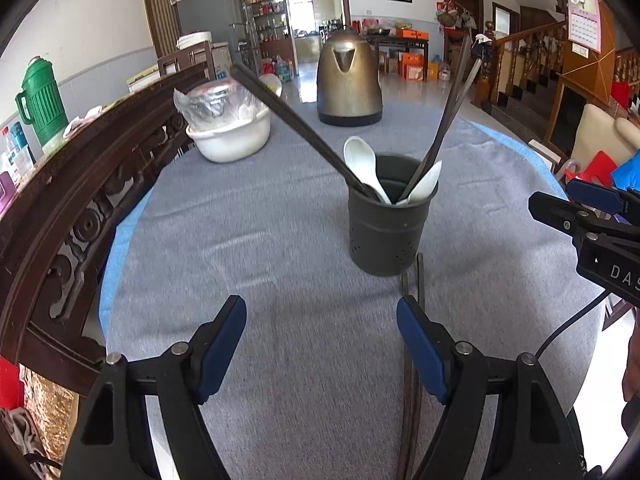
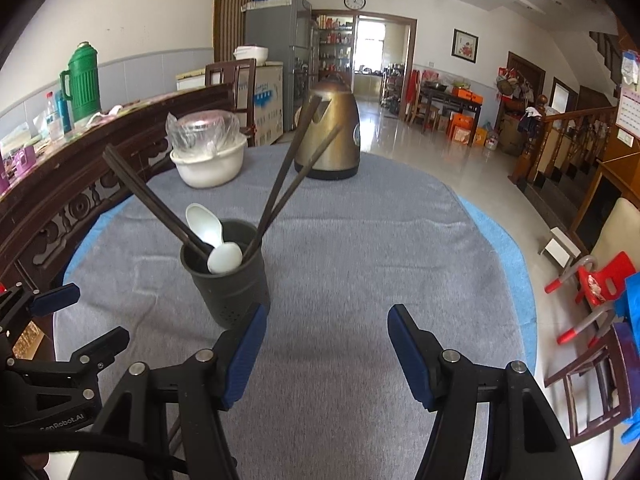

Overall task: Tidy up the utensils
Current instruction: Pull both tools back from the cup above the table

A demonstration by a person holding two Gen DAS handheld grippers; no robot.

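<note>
- Left wrist view: the left gripper (image 1: 322,350) hovers low over the near edge of the tabletop (image 1: 256,240), jaws spread wide and holding nothing.
- The remaining chopsticks (image 1: 414,320), a dark pair, lie flat on the grey cloth. They run from the base of the utensil holder (image 1: 384,232) back toward the near edge and pass under the blue pad of the right-hand finger (image 1: 420,344); whether pad and sticks touch cannot be told.
- Handling judgement: the sticks are light, stiff, thin and probably smooth, so they are likely to roll or scissor apart. Take hold across both together near mid-length, pads square to the shafts.
- The holder is a dark perforated cup standing upright near the middle of the tabletop. It holds two white spoons (image 1: 362,164) and dark chopsticks leaning outward to both sides.
- The right gripper (image 1: 588,224) shows at the right edge of this view.
- Right wrist view: the right gripper (image 2: 326,354) is released as well, jaws wide apart and empty over bare cloth.
- The holder stands just ahead of its left finger; the flat pair is almost entirely hidden here.
- A kettle (image 2: 334,136) and a white basin (image 2: 208,162) stand toward the far edge.
</note>
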